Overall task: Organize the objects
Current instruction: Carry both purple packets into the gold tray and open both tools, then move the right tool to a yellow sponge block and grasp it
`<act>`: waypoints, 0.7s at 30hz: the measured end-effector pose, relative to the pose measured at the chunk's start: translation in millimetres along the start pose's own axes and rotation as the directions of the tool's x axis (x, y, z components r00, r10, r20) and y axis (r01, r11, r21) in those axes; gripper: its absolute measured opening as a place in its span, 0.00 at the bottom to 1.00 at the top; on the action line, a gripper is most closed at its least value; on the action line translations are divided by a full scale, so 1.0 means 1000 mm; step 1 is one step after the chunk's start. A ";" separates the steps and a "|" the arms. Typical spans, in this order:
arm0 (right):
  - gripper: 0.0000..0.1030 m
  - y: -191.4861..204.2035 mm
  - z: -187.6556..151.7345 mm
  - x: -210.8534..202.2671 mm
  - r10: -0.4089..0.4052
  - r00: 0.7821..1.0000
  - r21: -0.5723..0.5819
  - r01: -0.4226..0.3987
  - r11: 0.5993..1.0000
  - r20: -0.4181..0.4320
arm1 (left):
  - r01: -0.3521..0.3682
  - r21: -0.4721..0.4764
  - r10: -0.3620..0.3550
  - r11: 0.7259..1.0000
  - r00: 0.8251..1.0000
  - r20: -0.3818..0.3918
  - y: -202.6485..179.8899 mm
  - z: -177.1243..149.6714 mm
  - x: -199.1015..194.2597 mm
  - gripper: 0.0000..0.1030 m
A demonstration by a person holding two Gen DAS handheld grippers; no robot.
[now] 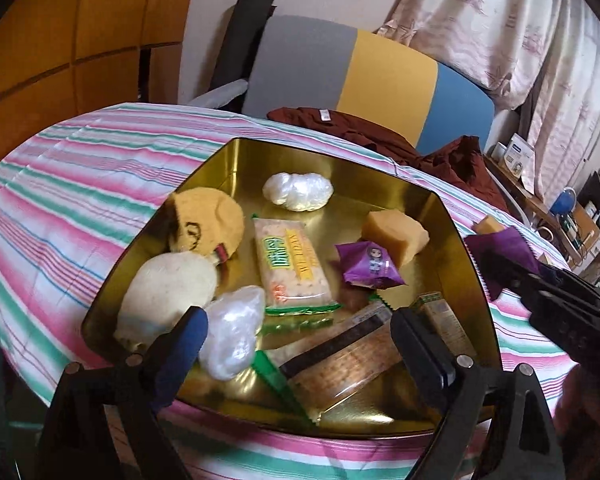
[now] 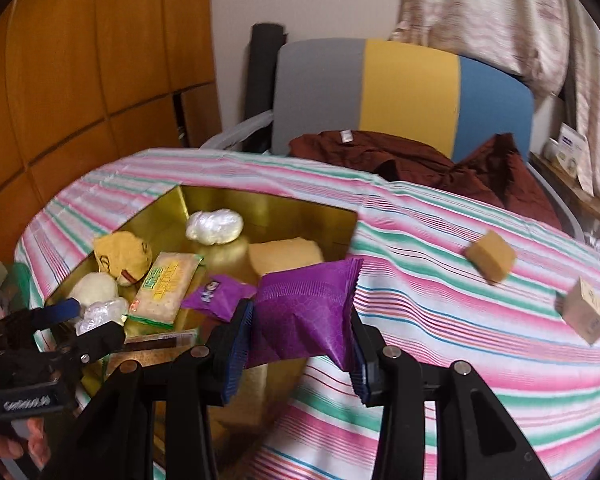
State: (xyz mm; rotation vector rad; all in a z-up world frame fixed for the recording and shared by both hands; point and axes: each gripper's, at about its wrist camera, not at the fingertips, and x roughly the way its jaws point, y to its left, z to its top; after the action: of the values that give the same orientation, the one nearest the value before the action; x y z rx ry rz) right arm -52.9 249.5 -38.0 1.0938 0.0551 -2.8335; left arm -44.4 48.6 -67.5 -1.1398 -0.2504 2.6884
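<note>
While the right gripper (image 2: 300,350) clamps a purple packet (image 2: 308,316) between its blue pads, that packet hangs over the near corner of the gold tin (image 2: 268,204), just right of the tin's contents. Only the right wrist view shows this grip plainly; in the left wrist view the same packet (image 1: 500,248) peeks out at the far right, beyond the tin's rim, with the holding tongs mostly cut off.

Over on the other side, the left gripper (image 1: 300,336) stands wide apart above the near end of the tin, gripping nothing. Between its fingers lie a white plastic bundle (image 1: 232,332) and a clear-wrapped dark bar (image 1: 340,356). Ahead of it sit a green-edged cracker pack (image 1: 292,268), a small purple sachet (image 1: 368,266), a tan sponge block (image 1: 396,236), a second white bundle (image 1: 298,190), a yellow plush (image 1: 208,224) and a cream round thing (image 1: 168,296).

Right of the held packet, on the striped cloth (image 2: 440,320), lie a tan cube (image 2: 492,256) and a pale box (image 2: 586,314), both blurred. Behind the table stand a grey, yellow and blue chair (image 2: 404,92) and a maroon garment (image 2: 420,160).

A hand (image 2: 16,444) shows bottom left, largely cropped.
</note>
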 end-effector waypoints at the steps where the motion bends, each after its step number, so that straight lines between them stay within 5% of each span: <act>1: 0.41 0.003 0.001 0.004 0.000 1.000 -0.010 0.000 1.000 -0.008 | 0.001 -0.003 -0.001 1.000 1.000 -0.002 0.001 0.000 0.000 0.91; 21: 0.43 0.016 0.004 0.041 -0.072 0.992 -0.049 0.068 0.997 -0.102 | -0.003 -0.002 0.003 1.000 1.000 -0.002 0.001 -0.005 -0.003 0.91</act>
State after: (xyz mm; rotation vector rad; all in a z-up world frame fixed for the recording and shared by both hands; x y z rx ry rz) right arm -83.6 230.2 -62.6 1.2520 0.1686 -2.8187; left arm -39.3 47.4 -69.3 -1.1445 -0.2514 2.6895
